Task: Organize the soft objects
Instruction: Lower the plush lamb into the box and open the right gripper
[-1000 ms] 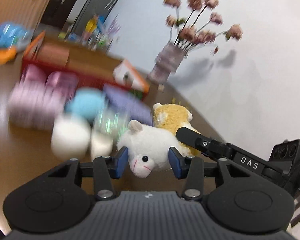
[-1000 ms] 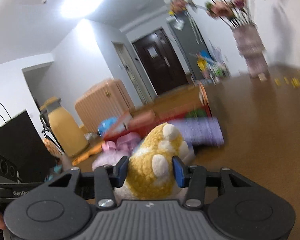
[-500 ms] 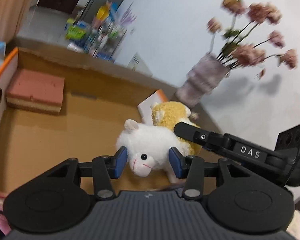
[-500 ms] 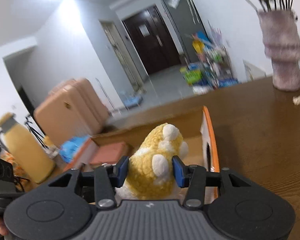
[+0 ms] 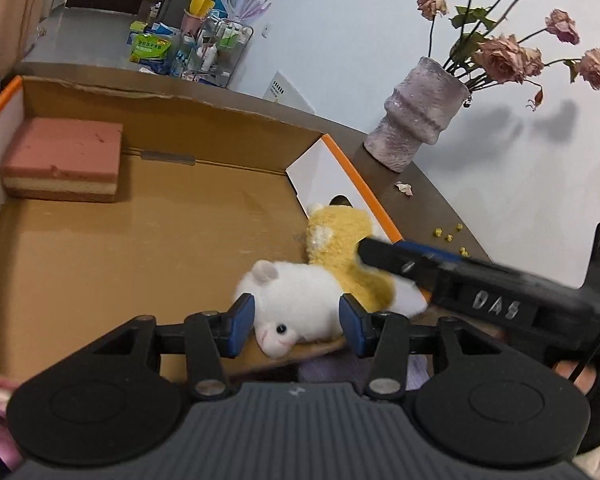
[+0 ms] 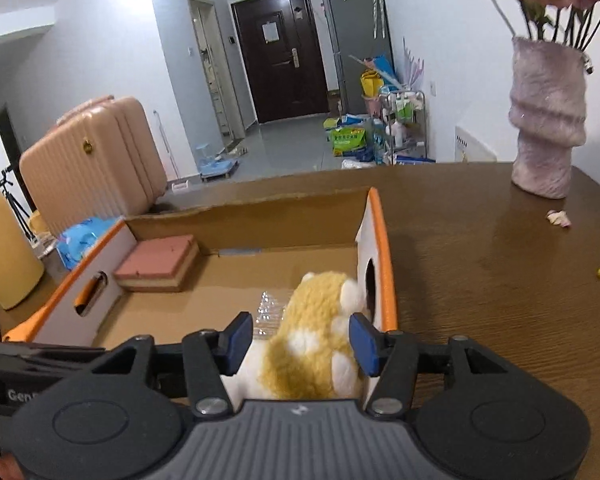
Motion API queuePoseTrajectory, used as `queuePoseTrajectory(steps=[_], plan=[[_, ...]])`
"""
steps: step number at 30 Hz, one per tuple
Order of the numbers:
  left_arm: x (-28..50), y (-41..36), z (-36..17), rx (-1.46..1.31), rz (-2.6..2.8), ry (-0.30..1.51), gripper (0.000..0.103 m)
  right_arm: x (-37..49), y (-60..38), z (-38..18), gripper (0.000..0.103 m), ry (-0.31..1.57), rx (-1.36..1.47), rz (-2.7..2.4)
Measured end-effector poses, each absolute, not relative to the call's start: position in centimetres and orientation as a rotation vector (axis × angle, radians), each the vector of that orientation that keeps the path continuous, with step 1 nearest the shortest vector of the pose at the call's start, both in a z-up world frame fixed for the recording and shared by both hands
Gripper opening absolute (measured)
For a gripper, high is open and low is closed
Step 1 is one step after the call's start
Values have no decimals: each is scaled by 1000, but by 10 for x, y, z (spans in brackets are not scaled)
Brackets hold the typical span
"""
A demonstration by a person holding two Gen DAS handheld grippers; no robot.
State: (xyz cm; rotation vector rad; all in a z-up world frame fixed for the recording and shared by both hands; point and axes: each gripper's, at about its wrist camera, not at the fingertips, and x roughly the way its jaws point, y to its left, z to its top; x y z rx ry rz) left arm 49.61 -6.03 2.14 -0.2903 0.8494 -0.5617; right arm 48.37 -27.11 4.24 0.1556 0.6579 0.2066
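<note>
— Where are we with the soft things?

— Both pairs of tongs are over the cardboard box [image 5: 220, 128], each with a toy between its blue pads. Our left tongs [image 5: 296, 322] have the white plush toy [image 5: 296, 300] pinched at its sides, its pink nose pointing back toward us. Our right tongs [image 6: 302, 344] are closed around the yellow plush toy [image 6: 316, 340], which sits just inside the box's orange-edged wall [image 6: 382, 264], to the right of the pads.

— Are the toys down yet?

— We judge not quite. They hang low over the box floor, side by side and touching, but neither has been let go, and we cannot tell whether they rest on the cardboard.

— What is already in there?

— One pink sponge block [image 5: 64, 156] lies ahead and to the left of both tongs, in the far corner.

— And what is left?

— Releasing these two. Something purple [image 5: 332, 368] shows just beneath the left tongs, outside the box's near edge, so more may be waiting. The vase of flowers [image 6: 546, 116] ahead on the right, on the worktop [image 6: 500, 280], stands apart from the job.
</note>
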Motion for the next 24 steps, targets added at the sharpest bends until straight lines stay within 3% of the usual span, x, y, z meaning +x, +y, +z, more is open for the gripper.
queuePoseTrajectory(steps=[4,6,15,24], plan=[[465,-40,56,-253,-519,785,52,460,-277,77,61,591,92,203],[442,-24,77,-225,-487,728,61,443,-279,96,63,552,54,200],[327,10,119,39,-63,382,92,361,-269,123,91,324,-28,207],[266,17,123,38,-2,322,98,308,-243,115,92,271,-38,278]])
